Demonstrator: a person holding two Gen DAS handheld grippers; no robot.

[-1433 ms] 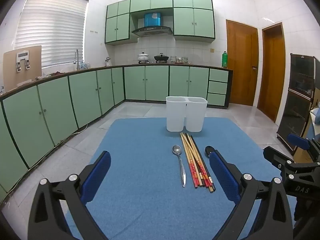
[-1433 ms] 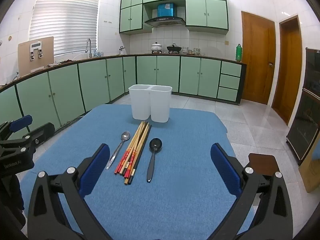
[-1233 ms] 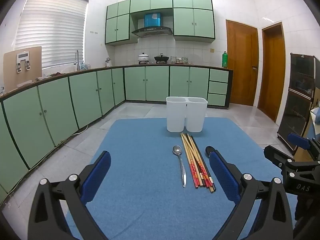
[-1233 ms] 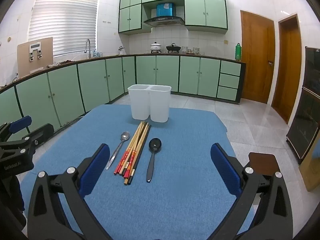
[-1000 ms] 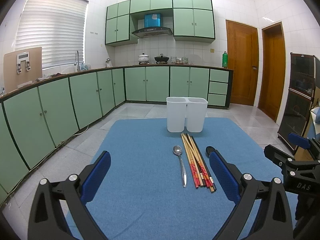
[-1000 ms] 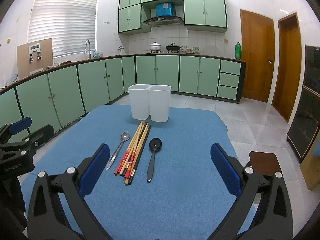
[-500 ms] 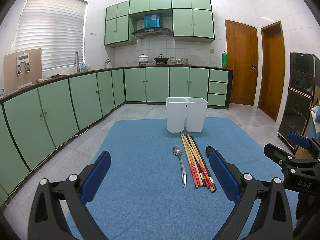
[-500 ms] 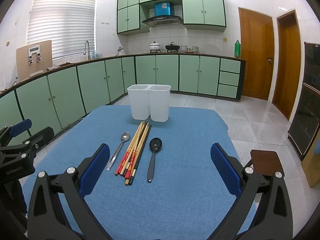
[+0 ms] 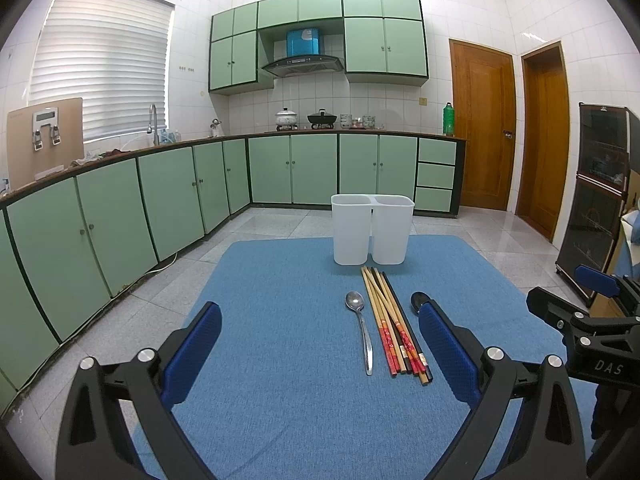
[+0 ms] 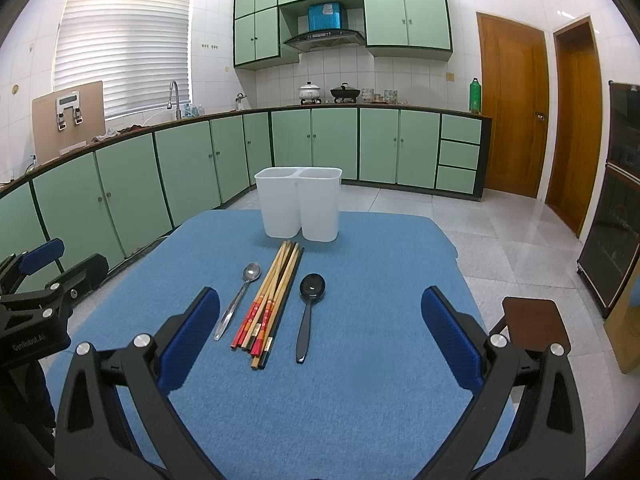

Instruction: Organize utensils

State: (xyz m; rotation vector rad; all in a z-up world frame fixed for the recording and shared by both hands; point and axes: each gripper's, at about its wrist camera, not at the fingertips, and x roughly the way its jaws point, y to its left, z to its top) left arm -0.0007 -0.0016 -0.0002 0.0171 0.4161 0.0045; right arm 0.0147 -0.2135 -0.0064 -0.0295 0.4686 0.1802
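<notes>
On the blue mat (image 9: 280,280) (image 10: 380,280) lie a metal spoon (image 9: 362,332) (image 10: 240,302), a bundle of several wooden chopsticks (image 9: 390,322) (image 10: 272,296) and a black spoon (image 10: 308,312), whose bowl (image 9: 418,301) peeks past my left gripper's right finger. A white two-compartment holder (image 9: 372,234) (image 10: 298,208) stands upright behind them. My left gripper (image 9: 320,356) hovers open, near and left of the utensils. My right gripper (image 10: 320,344) is open too, with the utensils lying ahead between its fingers. Each gripper shows at the edge of the other's view.
Green kitchen cabinets (image 9: 120,220) run along the left and back walls. Two wooden doors (image 9: 480,124) stand at the right, with a dark glass cabinet (image 9: 592,200) beside them. A small brown stool (image 10: 532,324) sits right of the mat's edge.
The right gripper has lifted slightly, so the utensils sit a little lower in its view. The left gripper has barely moved. Nothing was picked up.
</notes>
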